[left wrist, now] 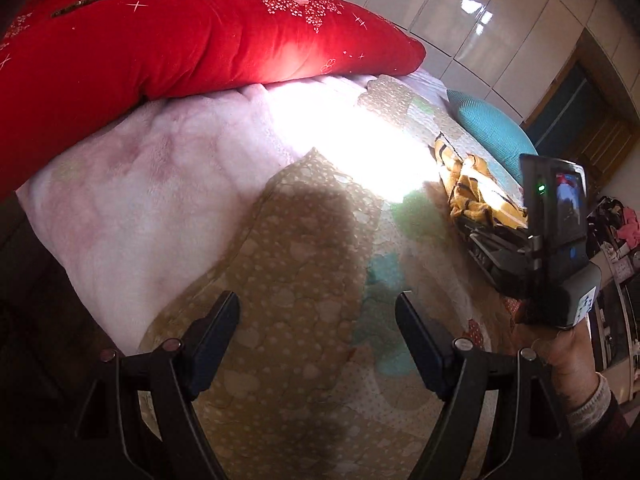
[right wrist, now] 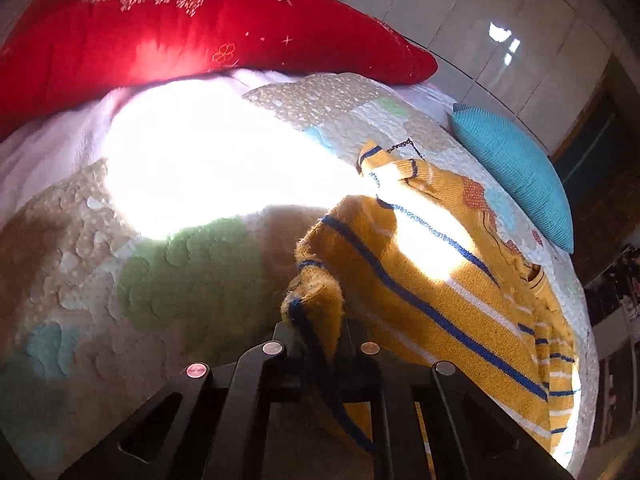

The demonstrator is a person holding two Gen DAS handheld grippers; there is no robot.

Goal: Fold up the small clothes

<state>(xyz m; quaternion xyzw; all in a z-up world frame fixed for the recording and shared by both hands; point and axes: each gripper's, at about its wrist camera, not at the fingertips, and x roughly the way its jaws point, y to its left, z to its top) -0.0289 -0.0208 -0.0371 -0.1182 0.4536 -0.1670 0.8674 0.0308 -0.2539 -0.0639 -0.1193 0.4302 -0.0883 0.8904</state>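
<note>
A small yellow knit sweater (right wrist: 440, 280) with blue and white stripes lies on the patchwork quilt (right wrist: 168, 272). My right gripper (right wrist: 316, 336) is shut on a bunched yellow edge of the sweater and holds it lifted off the quilt. In the left wrist view the sweater (left wrist: 476, 184) shows crumpled at the right, with the right gripper's body (left wrist: 552, 248) beside it. My left gripper (left wrist: 318, 312) is open and empty above the quilt (left wrist: 296, 280), left of the sweater.
A red embroidered pillow (left wrist: 180, 32) lies on a pink fleece blanket (left wrist: 132, 200) at the back left. A teal cushion (right wrist: 516, 172) lies at the bed's far right. White wardrobe doors (left wrist: 500, 20) stand behind. A bright sun patch falls on the quilt.
</note>
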